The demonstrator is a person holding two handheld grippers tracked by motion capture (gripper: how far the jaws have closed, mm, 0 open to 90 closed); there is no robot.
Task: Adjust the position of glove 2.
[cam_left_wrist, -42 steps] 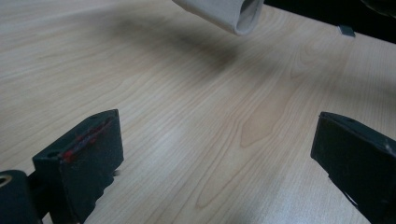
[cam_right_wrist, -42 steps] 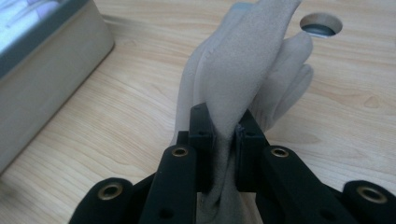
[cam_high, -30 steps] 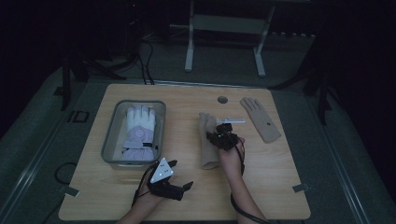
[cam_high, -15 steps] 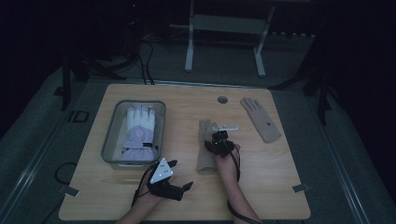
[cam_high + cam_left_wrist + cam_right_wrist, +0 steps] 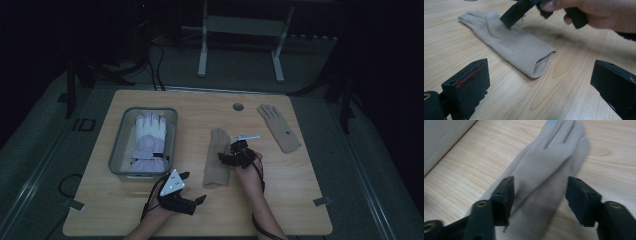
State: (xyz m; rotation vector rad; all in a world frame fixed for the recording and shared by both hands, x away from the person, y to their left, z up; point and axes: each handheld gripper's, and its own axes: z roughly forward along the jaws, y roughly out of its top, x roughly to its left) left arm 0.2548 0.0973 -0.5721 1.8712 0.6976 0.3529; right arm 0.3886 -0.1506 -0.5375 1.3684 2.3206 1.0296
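The right gripper (image 5: 539, 202), jaws just parted, hovers over the flat beige knit glove (image 5: 218, 158), apparently letting it go, while the left gripper (image 5: 544, 92) gapes wide near its cuff

Light wooden table (image 5: 300, 200) under my hands. Lying on it: grey bin (image 5: 118, 150) at my left, tan glove (image 5: 216, 165) flat in middle, second tan glove (image 5: 278, 127) far right, well apart from first.

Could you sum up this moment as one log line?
right hand-held gripper: jaws just opening over flat beige fabric glove | left hand-held gripper: open, idle
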